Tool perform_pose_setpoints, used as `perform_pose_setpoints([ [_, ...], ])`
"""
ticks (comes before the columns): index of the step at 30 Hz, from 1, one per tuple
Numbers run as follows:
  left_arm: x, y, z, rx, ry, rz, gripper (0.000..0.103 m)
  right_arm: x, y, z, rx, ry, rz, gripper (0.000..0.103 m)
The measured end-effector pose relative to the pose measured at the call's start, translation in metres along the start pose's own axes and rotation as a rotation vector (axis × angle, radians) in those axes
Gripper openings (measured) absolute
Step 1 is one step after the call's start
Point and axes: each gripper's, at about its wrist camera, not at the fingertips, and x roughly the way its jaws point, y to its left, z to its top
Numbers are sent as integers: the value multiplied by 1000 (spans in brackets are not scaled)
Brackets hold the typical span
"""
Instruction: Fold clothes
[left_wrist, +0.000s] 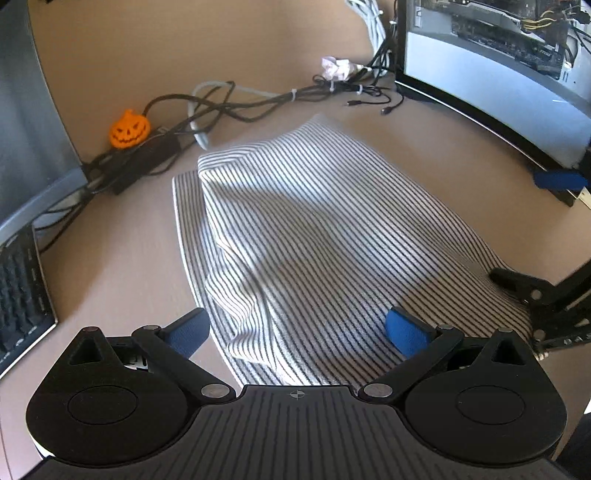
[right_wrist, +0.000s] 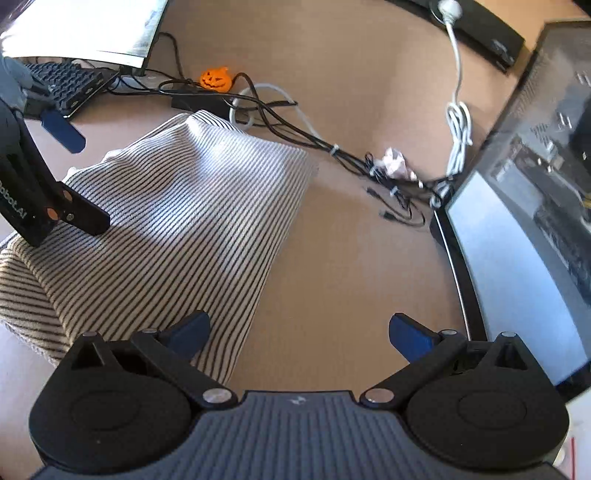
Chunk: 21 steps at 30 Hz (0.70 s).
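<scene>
A black-and-white striped garment (left_wrist: 314, 236) lies folded over on the tan desk, its upper layer rumpled on a lower layer that shows along the left edge. My left gripper (left_wrist: 297, 332) is open and empty, just above the garment's near edge. My right gripper (right_wrist: 299, 334) is open and empty, its left finger over the garment's (right_wrist: 177, 221) right edge and its right finger over bare desk. The left gripper (right_wrist: 59, 162) also shows at the left of the right wrist view, and the right gripper (left_wrist: 524, 291) shows at the right edge of the left wrist view.
An orange pumpkin figure (left_wrist: 129, 130) and a tangle of black and white cables (left_wrist: 229, 107) lie behind the garment. A curved monitor (left_wrist: 498, 85) stands at the right. A keyboard (left_wrist: 22, 291) and another screen are at the left. A crumpled paper (right_wrist: 397, 162) lies among the cables.
</scene>
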Motion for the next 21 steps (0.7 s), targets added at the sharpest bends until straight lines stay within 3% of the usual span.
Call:
perform_pose_setpoints([
  [6,9,4,5,4,-2,24,103,-17,10,-10,19,5,-12,103],
  [12,-6,10,-4,-18,-10,48,103,-28,25,-7,-29,-4,73,103],
  [18,-33,20,-22,-68,-23,16,103,-38,11,12,13,-73,106,103],
  [21,-39,18,-32,-66,-19,-2,103,-31,20,14,-11,-64,88,103],
])
